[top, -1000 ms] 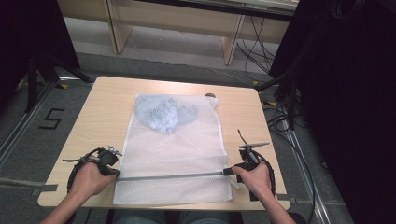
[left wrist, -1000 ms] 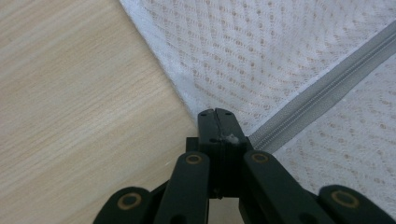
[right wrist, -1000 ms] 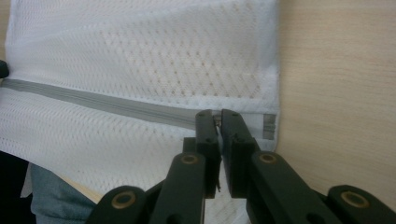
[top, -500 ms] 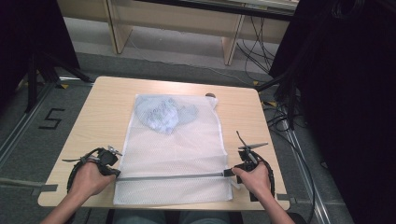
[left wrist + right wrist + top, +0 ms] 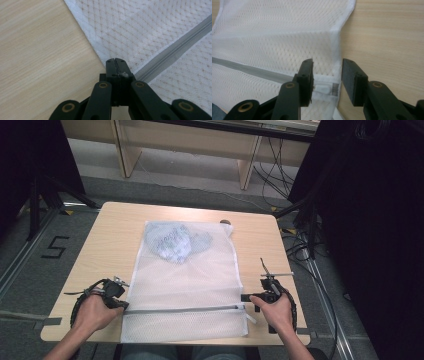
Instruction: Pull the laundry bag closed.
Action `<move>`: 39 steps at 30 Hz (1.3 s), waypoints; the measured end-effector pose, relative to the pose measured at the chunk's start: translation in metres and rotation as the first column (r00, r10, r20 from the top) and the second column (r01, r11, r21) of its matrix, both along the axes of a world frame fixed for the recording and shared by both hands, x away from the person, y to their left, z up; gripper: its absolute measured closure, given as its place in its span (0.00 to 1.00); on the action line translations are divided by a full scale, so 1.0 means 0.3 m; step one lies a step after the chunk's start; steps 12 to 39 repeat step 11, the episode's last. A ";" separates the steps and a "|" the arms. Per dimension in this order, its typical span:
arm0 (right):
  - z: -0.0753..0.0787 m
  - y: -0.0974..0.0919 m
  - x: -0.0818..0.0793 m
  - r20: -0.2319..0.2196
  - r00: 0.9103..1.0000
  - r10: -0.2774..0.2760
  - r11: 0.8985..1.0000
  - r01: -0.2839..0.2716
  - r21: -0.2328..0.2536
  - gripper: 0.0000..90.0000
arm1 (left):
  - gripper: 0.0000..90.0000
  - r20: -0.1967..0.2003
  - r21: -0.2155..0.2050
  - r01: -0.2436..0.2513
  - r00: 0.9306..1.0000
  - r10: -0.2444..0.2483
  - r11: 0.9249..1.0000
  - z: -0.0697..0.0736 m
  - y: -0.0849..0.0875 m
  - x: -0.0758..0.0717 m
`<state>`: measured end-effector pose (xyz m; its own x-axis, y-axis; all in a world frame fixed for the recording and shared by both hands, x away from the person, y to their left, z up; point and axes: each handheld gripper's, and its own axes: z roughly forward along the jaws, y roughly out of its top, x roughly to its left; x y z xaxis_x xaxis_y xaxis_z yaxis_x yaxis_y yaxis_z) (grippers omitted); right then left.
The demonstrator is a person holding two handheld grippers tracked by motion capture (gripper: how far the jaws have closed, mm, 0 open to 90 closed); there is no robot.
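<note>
Pale wooden bench (image 5: 110, 245) carries a white mesh bag (image 5: 185, 285). Left tongs (image 5: 115, 61) pinch its zipper's (image 5: 180, 309) end; right tongs (image 5: 327, 82) have just been opening, straddling the zipper pull (image 5: 322, 88) unpressed. Bundled cloth (image 5: 172, 241) inside looks indistinct.

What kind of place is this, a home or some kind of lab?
Probably a lab or recording studio, not a home. A bare wooden table stands between black curtains, cables trail over the grey floor, and a taped number five marks the spot.
</note>
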<state>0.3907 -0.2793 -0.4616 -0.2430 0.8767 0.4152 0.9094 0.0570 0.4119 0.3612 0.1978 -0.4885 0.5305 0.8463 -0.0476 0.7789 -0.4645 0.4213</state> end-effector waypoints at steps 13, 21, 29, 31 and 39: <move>0.017 -0.077 -0.011 -0.040 0.995 -0.087 0.990 0.091 0.107 0.67 | 0.90 0.121 0.004 -0.035 0.992 0.034 0.999 0.013 0.020 -0.010; 0.017 -0.077 -0.011 -0.040 0.995 -0.087 0.990 0.091 0.107 0.67 | 0.90 0.121 0.004 -0.035 0.992 0.034 0.999 0.013 0.020 -0.010; 0.017 -0.077 -0.011 -0.040 0.995 -0.087 0.990 0.091 0.107 0.67 | 0.90 0.121 0.004 -0.035 0.992 0.034 0.999 0.013 0.020 -0.010; 0.017 -0.077 -0.011 -0.040 0.995 -0.087 0.990 0.091 0.107 0.67 | 0.90 0.121 0.004 -0.035 0.992 0.034 0.999 0.013 0.020 -0.010; 0.017 -0.077 -0.011 -0.040 0.995 -0.087 0.990 0.091 0.107 0.67 | 0.90 0.121 0.004 -0.035 0.992 0.034 0.999 0.013 0.020 -0.010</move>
